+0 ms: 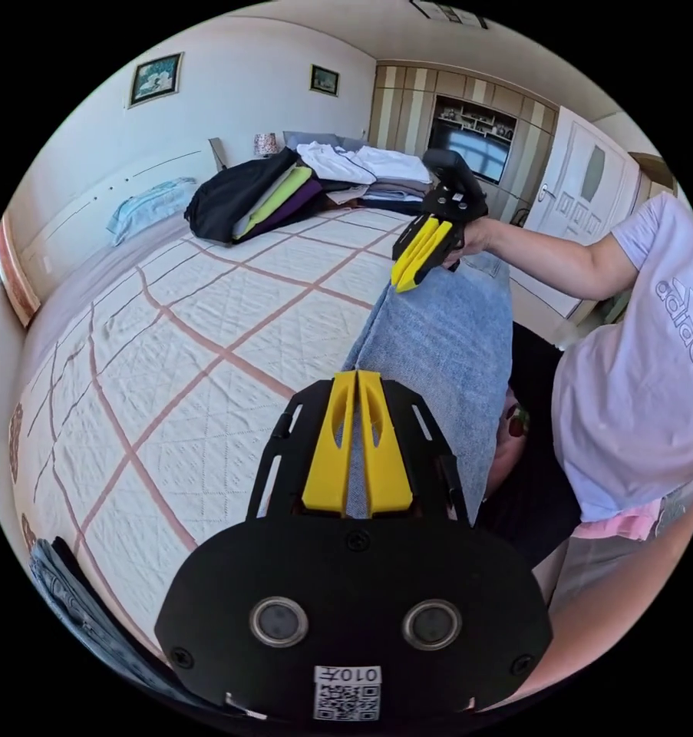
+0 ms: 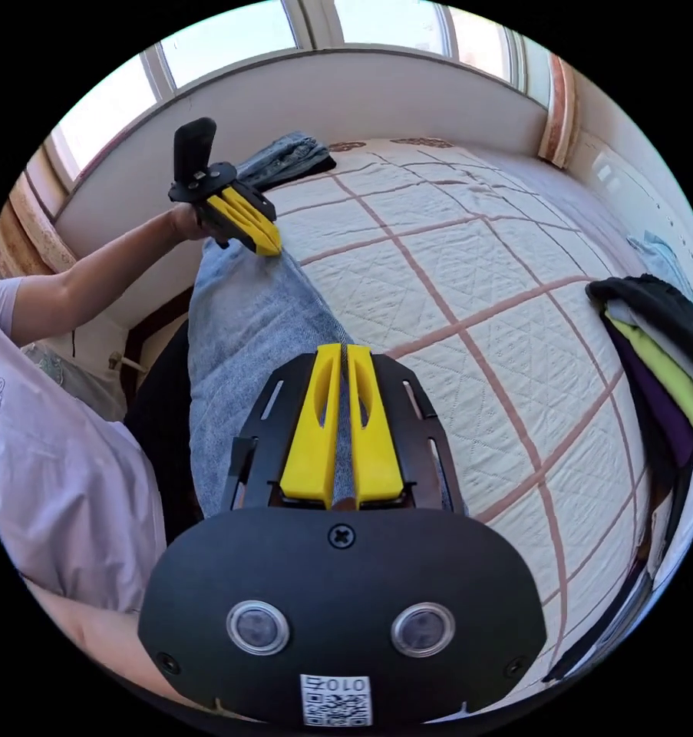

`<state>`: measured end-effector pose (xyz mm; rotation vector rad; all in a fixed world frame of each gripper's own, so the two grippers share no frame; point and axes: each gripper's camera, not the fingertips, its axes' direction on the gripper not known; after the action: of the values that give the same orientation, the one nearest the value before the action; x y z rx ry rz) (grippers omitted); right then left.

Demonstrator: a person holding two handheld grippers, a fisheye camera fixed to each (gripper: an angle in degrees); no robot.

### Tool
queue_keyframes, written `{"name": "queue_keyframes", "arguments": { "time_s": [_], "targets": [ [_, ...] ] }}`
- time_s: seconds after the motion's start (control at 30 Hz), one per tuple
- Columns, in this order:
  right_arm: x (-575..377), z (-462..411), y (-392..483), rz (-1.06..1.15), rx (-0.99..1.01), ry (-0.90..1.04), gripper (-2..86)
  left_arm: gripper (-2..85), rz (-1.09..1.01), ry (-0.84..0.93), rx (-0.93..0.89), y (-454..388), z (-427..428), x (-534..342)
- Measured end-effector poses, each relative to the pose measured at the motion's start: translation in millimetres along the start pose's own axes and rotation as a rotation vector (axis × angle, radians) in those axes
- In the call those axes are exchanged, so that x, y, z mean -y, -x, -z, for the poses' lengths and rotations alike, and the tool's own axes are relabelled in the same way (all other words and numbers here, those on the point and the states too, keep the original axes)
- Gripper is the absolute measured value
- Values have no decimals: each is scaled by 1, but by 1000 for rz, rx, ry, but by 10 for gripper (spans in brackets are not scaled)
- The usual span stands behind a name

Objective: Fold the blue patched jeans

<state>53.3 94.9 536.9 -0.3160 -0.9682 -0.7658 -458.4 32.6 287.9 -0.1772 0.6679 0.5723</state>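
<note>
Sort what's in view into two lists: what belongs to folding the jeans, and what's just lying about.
Belongs to the job:
- blue jeans, held up over the bed edge
- left gripper, shut on the denim
- right gripper, shut on the denim
- quilted bed, the folding surface

Just lying about:
- pile of clothes
- folded denim near the window

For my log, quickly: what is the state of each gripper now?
Left gripper: closed on the jeans edge.
Right gripper: closed on the jeans edge too.
</note>
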Motion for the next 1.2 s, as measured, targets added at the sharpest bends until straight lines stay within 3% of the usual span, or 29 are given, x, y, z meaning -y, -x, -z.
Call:
{"name": "queue_keyframes", "arguments": {
  "time_s": [0.1,0.23,0.33,0.47,0.6,0.77,0.9,0.97,1.03,1.1,1.2],
  "targets": [
    [4,-21,-11,-60,11,65,45,5,47,200,-12,6,-38,9],
    [-14,6,-36,-171,86,-64,70,21,274,110,-101,36,-25,-7],
    [-52,58,-43,-251,25,-238,90,26,304,-29,61,19,21,-29],
    [-101,72,-49,-330,-57,-186,87,34,289,-63,212,-28,56,-53],
    [-108,37,-63,-402,-118,-72,85,33,395,122,302,-27,30,-77],
    [-105,24,-64,-414,-163,-68,76,15,564,3,216,-3,39,-120],
    [-115,45,-38,-379,-198,-141,82,37,593,-13,377,-34,75,-138],
    [-127,32,-38,-412,-189,-81,81,49,672,-48,475,-51,102,-160],
    [-132,13,-40,-403,-194,-43,80,65,880,-63,582,-69,136,-207],
    [-127,22,-36,-435,-206,-60,77,79,1041,-90,571,-79,155,-251],
    [-80,47,-1,-287,-236,-190,76,101,1194,-156,551,-92,174,-310]
  ]
}}
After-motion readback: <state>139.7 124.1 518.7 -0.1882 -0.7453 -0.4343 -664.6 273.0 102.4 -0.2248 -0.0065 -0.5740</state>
